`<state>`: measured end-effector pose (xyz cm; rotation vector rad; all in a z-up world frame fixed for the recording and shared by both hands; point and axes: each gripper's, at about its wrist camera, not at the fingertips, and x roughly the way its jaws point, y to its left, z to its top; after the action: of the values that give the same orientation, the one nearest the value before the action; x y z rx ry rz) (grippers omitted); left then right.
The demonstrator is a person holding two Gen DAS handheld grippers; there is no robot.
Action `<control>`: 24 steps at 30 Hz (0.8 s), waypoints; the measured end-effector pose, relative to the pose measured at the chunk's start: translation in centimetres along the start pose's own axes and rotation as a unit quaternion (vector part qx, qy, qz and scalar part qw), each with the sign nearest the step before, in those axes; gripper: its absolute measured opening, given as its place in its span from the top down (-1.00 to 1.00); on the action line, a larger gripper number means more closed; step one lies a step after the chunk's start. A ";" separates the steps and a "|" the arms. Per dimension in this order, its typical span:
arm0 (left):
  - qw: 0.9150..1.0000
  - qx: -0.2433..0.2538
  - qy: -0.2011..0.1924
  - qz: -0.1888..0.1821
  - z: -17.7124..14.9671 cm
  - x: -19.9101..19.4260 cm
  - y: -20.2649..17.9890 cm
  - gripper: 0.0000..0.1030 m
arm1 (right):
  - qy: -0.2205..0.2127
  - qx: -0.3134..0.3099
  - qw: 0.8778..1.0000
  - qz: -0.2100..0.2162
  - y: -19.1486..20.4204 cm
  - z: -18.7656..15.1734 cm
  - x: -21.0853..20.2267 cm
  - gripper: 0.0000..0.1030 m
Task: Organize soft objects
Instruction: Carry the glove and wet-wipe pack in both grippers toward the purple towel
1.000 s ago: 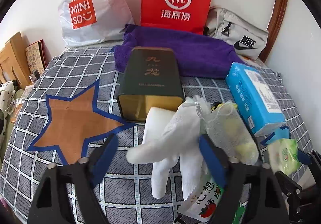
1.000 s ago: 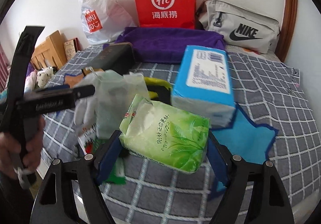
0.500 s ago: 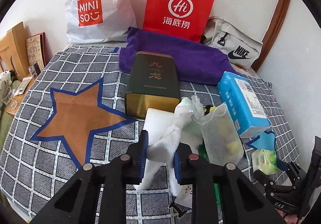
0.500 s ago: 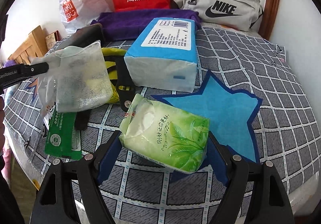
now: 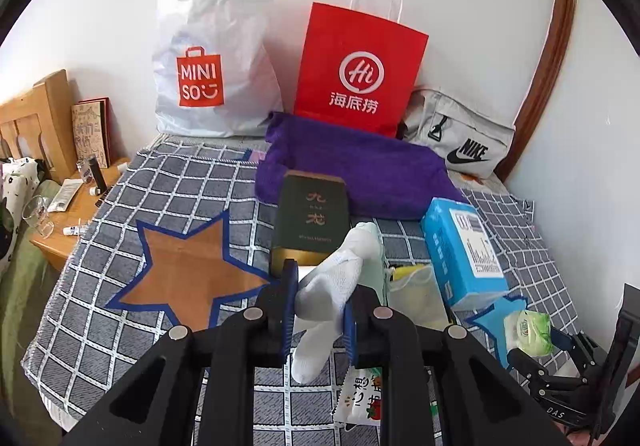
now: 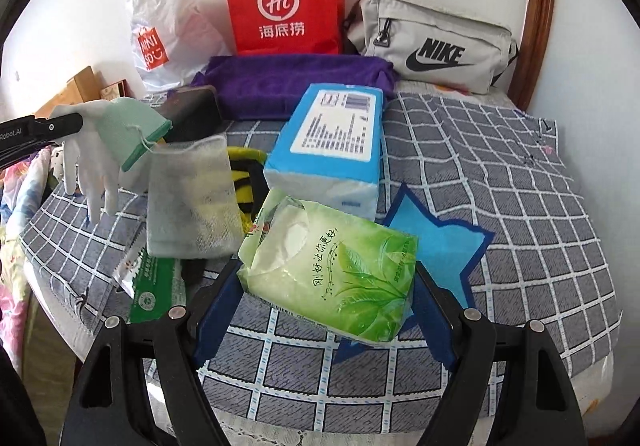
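Observation:
My left gripper [image 5: 318, 306] is shut on a white glove [image 5: 332, 286] and holds it above the checked bedspread [image 5: 120, 306]; the glove's fingers dangle below the pads. From the right wrist view the glove [image 6: 92, 166] hangs at the far left, with a white mesh pouch [image 6: 188, 202] hanging right beside its mint-green cuff. Between the blue pads of my right gripper [image 6: 324, 314] sits a green tissue pack [image 6: 332, 270], gripped and clear of the bed. That pack [image 5: 528, 332] also shows at the lower right of the left wrist view.
An orange star patch [image 5: 188, 270] and a blue star patch [image 6: 436, 242] mark the bedspread. A blue tissue pack [image 6: 332, 150], a dark green tin [image 5: 312, 222] and a purple towel [image 5: 360, 170] lie behind. A red bag [image 5: 360, 70], a white Miniso bag [image 5: 212, 58] and a grey Nike bag [image 6: 432, 42] line the wall.
The left jaws closed on the white glove and lifted it off the bed, and the mesh pouch rose with it. The right gripper shifted with the green pack still in it.

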<state>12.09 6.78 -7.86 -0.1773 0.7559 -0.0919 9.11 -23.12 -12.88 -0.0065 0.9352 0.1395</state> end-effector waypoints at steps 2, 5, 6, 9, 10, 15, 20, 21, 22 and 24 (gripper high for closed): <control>1.000 0.001 -0.005 0.000 0.5 -0.4 0.0 0.63 | -0.007 0.001 1.000 0.003 0.0 0.7 -0.6 -0.56; 1.000 0.002 -0.015 -0.002 1.3 -1.1 -0.1 0.63 | -0.016 -0.006 1.000 -0.001 0.1 1.7 -1.2 -0.56; 1.000 0.002 -0.019 -0.003 1.7 -1.4 -0.1 0.63 | -0.019 -0.008 1.000 -0.003 0.1 2.1 -1.5 -0.56; 1.000 0.000 -0.024 -0.006 2.7 -1.7 -0.1 0.63 | -0.026 -0.011 1.000 -0.003 0.0 3.4 -1.8 -0.56; 1.000 0.000 -0.027 -0.005 3.3 -1.7 -0.2 0.63 | -0.027 -0.011 1.000 -0.001 -0.1 3.9 -1.9 -0.56; 0.999 0.001 -0.034 -0.004 5.1 -1.4 -0.3 0.63 | -0.036 -0.014 0.999 0.005 -0.1 6.5 -2.0 -0.56; 0.999 0.003 -0.040 -0.002 7.0 -0.6 -0.4 0.63 | -0.043 -0.021 0.999 0.010 -0.1 8.7 -1.4 -0.56; 0.999 0.004 -0.041 -0.003 7.4 -0.4 -0.5 0.63 | -0.045 -0.021 0.999 0.013 -0.1 9.4 -1.1 -0.56; 0.999 0.006 -0.042 -0.002 7.8 -0.1 -0.6 0.63 | -0.045 -0.022 0.999 0.014 -0.2 9.9 -0.8 -0.56; 0.999 0.011 -0.044 -0.001 8.7 0.6 -0.8 0.63 | -0.047 -0.023 0.999 0.013 -0.3 10.8 -0.2 -0.56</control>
<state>18.44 6.97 -1.90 -0.1606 0.6675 -0.0930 17.69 -22.68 -6.32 -0.0304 0.8381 0.1851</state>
